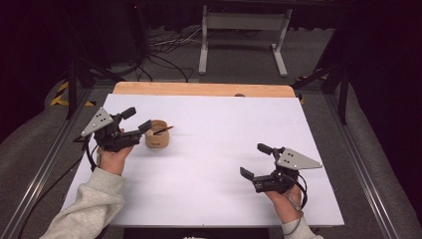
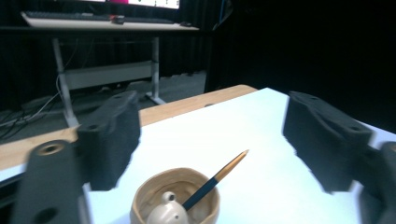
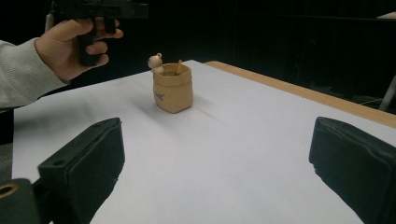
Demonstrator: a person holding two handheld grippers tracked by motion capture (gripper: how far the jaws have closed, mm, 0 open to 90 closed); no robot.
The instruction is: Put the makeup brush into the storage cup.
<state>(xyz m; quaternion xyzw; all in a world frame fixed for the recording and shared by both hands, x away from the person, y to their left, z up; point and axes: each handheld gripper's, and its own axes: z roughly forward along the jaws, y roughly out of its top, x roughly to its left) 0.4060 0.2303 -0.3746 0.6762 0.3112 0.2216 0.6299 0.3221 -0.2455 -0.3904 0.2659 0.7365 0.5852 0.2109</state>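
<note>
- My left gripper [image 1: 137, 119] sits at the table's left side, held above the white sheet [image 1: 214, 164]. Jaws spread wide, nothing between the pads.
- Its grey three-cornered plate [image 1: 97, 122] points out to the left; the cable [image 1: 45, 191] trails down off the table edge.
- In the left gripper view my two black pads [image 2: 112, 137] stand well apart, with the cup just below and ahead of them.
- My left hand [image 1: 115, 158] grips the handle from below, light grey sleeve [image 1: 87, 209] behind it.
- The small tan cup [image 1: 156, 133] stands upright on the sheet, just beside the left jaw tips, to their right. Not touching as far as I can tell.
- A dark pen with an orange-brown tip [image 2: 217, 177] leans in the cup, tip sticking up over the rim and pointing right.
- A small cream rounded piece with a loop [image 2: 166, 212] also sits inside the cup, against the near wall.
- From the right gripper view the cup [image 3: 173, 87] is mid-sheet, well away from my right jaws, a dark mark on its side.
- Wooden table edge [image 1: 204, 89] runs along the far side of the sheet.
- My right gripper [image 1: 255, 160] is at the right side, well apart from the cup. Jaws spread, empty, over bare sheet.
- My right hand [image 1: 283, 201] holds it from below.
</note>
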